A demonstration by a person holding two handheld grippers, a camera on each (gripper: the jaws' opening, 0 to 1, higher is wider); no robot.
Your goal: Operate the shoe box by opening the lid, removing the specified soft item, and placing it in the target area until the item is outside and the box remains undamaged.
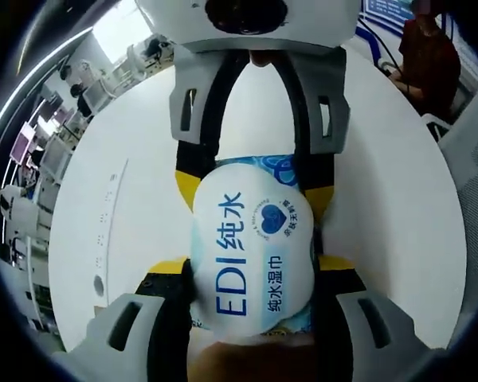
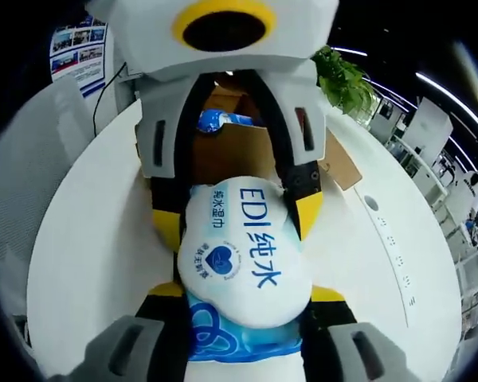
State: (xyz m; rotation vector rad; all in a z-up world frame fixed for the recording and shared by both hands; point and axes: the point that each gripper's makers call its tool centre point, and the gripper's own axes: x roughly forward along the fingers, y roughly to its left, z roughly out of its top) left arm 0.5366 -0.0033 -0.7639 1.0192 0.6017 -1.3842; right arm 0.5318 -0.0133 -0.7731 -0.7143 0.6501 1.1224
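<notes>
White round table (image 1: 382,199), green potted plant (image 2: 346,79) behind it, wall poster (image 2: 78,48), office desks (image 1: 32,159).

A: Bright, even overhead light is seen; glare is thrown off the white table (image 1: 398,199).
B: Edges are bent by fisheye; the wet wipes pack (image 2: 243,255) is rendered slightly soft.
</notes>
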